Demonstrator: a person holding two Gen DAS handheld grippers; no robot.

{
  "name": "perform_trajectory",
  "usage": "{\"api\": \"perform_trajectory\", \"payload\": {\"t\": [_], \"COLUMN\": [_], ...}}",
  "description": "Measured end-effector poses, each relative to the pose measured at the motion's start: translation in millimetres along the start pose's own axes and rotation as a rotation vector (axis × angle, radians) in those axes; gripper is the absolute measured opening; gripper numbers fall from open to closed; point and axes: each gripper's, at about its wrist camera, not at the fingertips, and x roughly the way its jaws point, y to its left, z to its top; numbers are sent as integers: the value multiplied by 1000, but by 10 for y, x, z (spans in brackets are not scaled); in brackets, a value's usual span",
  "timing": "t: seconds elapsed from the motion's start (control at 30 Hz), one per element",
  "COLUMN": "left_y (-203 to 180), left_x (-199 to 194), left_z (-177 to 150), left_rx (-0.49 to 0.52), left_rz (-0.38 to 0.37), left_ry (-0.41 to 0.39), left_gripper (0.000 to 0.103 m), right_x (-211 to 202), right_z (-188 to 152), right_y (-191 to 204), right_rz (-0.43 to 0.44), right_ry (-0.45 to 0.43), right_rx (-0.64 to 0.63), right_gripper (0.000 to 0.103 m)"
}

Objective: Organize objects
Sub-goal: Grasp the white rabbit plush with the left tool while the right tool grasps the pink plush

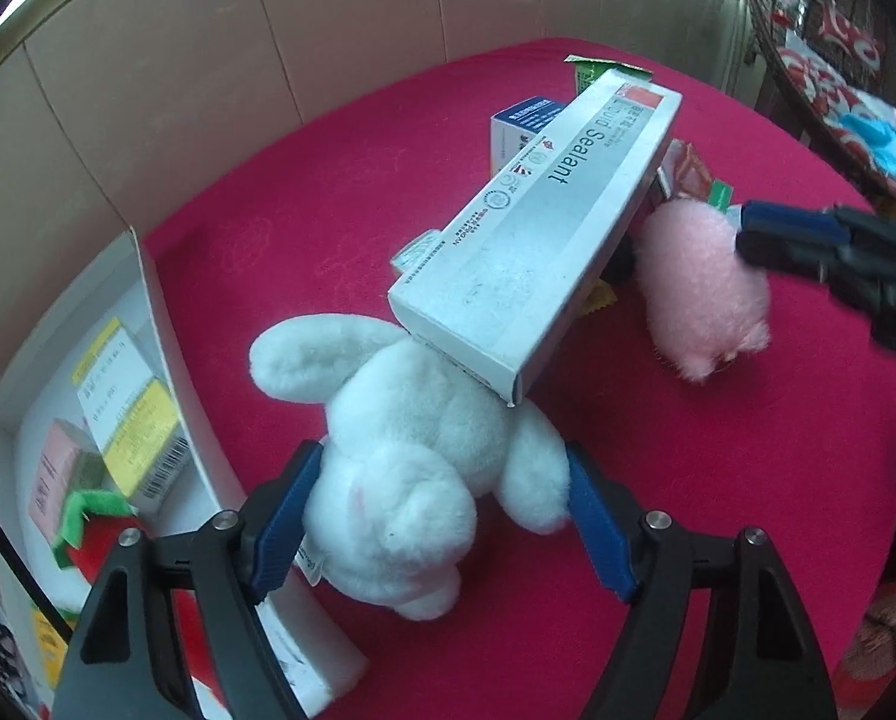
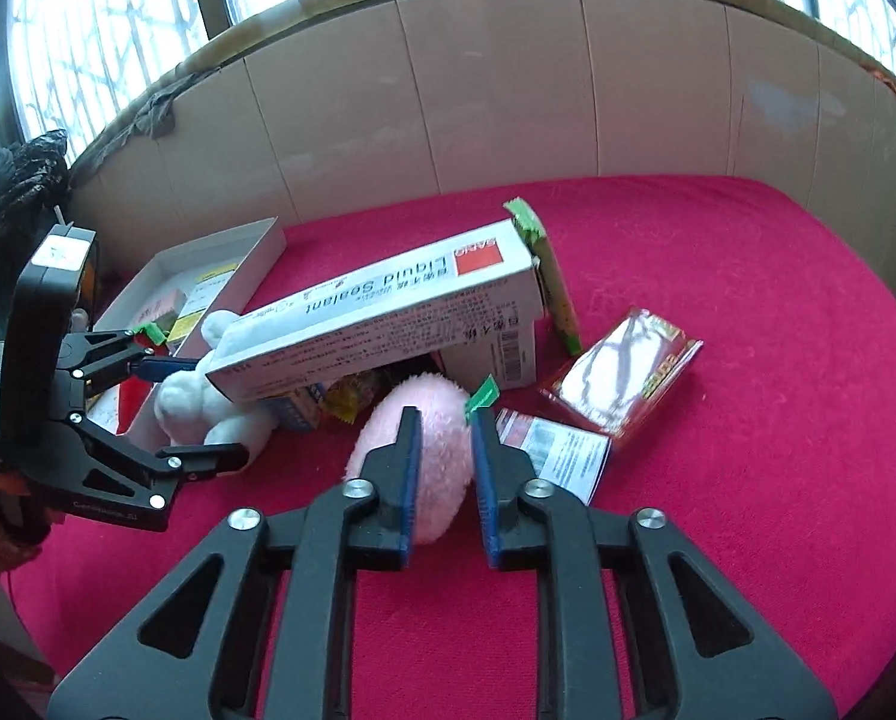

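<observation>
Nearest the left wrist camera, the left gripper (image 1: 442, 516) straddles a fluffy white plush rabbit (image 1: 412, 480) lying on the red cloth-covered counter (image 1: 718, 480); its blue pads sit at the toy's flanks, and whether they press the fur I cannot tell. One end of a long white cardboard box printed "Liquid Sealant" (image 1: 544, 222) rests on the rabbit's back. To the left stands an open white cardboard tray (image 1: 148, 312) holding small cartons and a red plush strawberry (image 1: 97, 531). The right gripper (image 2: 445, 438) is clamped on a fuzzy pink plush toy (image 2: 430, 468), beside a glossy red packet (image 2: 622, 372).
</observation>
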Motion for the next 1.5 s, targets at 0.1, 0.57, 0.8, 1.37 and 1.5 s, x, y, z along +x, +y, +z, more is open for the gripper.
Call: {"api": "perform_trajectory", "payload": {"t": [0.1,0.57,0.8,1.37,1.5], "left_y": [-106,-34,-57,-158,-166], "left_x": [-38,71,-93,216,221], "left_z": [-40,-20,-171,-286,-203], "left_rx": [12,-61,-107,-117,-124], "left_rz": [-59,-87,-95,-26,-36], "left_ry": [-10,-56,-128,-65,-103], "left_gripper": [79,74,60,77,77], "right_x": [13,459,124,-176,-172], "right_z": [-73,-102,-219,-207,-224], "right_y": [82,17,-77,-193,-207], "right_rz": [5,39,48,83,83], "right_ry": [9,95,44,-5,-1], "right_rx": [17,168,198,254,259], "right_gripper": [60,45,43,43,43]}}
